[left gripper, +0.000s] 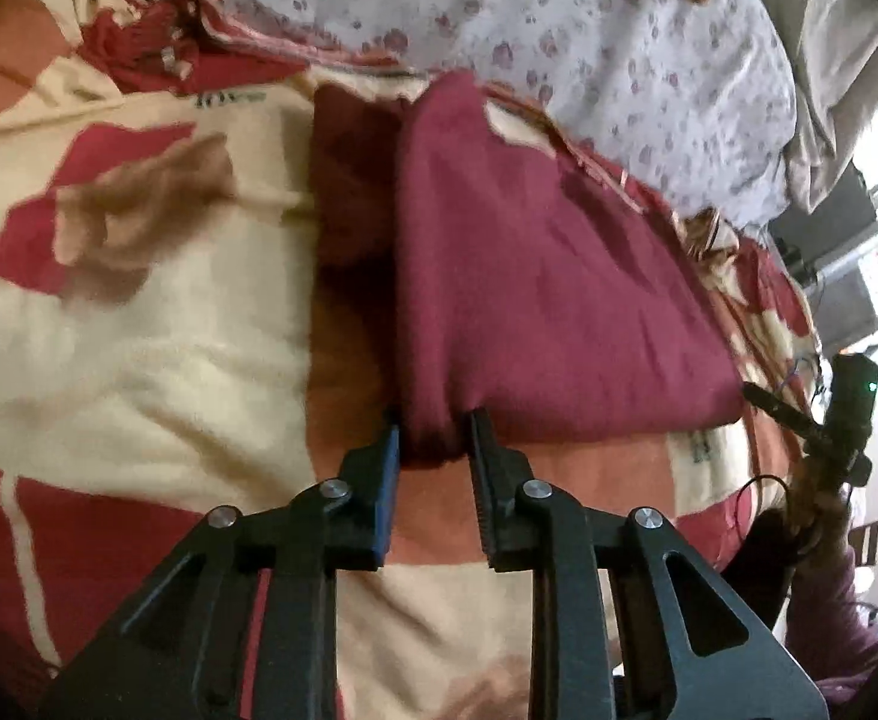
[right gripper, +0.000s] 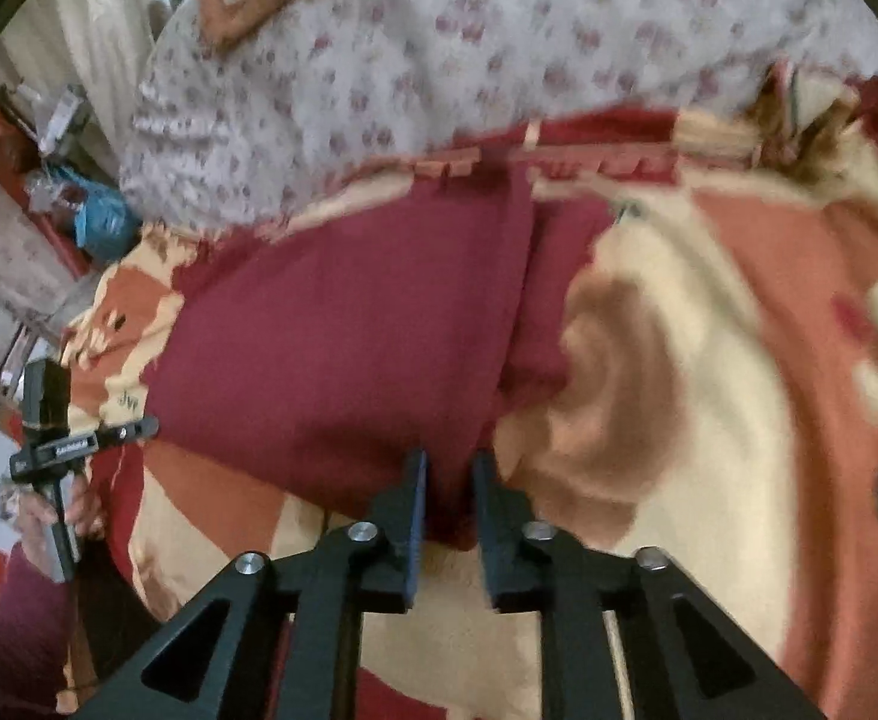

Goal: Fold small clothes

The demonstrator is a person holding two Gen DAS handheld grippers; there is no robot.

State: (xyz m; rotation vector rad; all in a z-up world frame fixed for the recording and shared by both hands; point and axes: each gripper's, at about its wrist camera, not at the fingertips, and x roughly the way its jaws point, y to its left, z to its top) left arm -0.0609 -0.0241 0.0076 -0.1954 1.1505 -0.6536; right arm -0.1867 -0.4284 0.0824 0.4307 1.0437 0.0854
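A maroon garment [left gripper: 547,294] lies on a patterned blanket, partly folded, with one layer lapped over another. My left gripper [left gripper: 436,426] is shut on the garment's near left corner, cloth bunched between the fingers. In the right wrist view the same maroon garment [right gripper: 349,336] spreads to the left, and my right gripper [right gripper: 451,474] is shut on its near edge at the fold. The right gripper also shows at the right edge of the left wrist view [left gripper: 847,414], and the left gripper at the left edge of the right wrist view [right gripper: 55,438].
The cream, red and orange blanket [left gripper: 169,360] covers the bed. A white quilt with small purple flowers [left gripper: 589,42] is heaped behind the garment. Room clutter and a blue bag [right gripper: 100,222] lie beyond the bed's edge.
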